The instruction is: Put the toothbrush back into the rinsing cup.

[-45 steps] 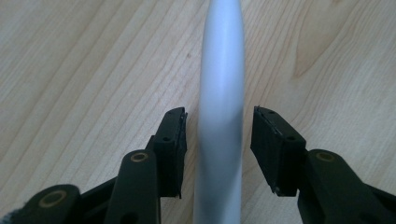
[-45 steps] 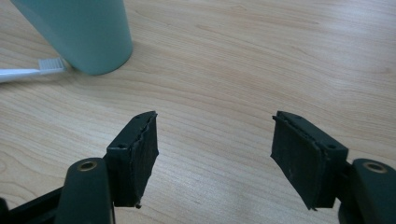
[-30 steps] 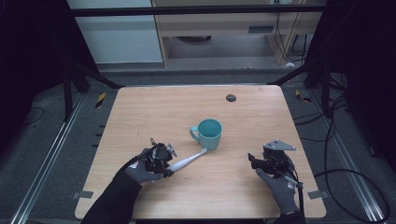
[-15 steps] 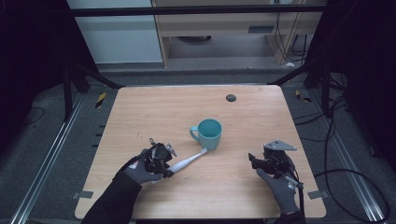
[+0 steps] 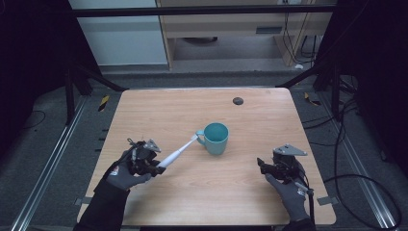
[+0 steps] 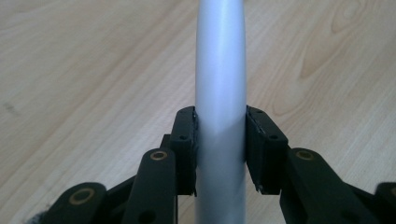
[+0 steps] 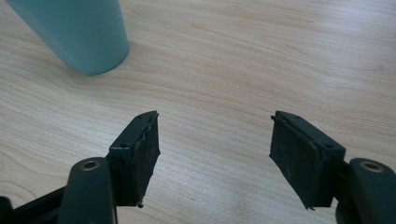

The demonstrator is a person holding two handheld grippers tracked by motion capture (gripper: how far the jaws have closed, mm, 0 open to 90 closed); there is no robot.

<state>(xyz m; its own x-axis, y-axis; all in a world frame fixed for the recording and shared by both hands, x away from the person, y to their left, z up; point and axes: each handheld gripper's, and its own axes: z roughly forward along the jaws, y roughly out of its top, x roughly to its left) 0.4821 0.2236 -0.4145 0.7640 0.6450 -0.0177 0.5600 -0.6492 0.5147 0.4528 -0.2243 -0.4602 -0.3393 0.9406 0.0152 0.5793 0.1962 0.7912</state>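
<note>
We find the left gripper [image 5: 153, 168] closed on the handle of a slim silver-white plastic toothbrush [image 5: 176, 154], both pads [image 6: 186, 140] pressed flat against the shaft. The brush slants upward toward one o'clock, its head beside the handle of the teal ceramic mug [image 5: 215, 138], near or touching; we cannot tell which. The mug stands upright near the centre of the light wooden table [image 5: 202, 202]. The right gripper [image 5: 262, 167] rests at the mug's four o'clock, well apart, jaws wide and empty. We judge the carry to be in hand. Next the head must rise above the rim and lower inside.
</note>
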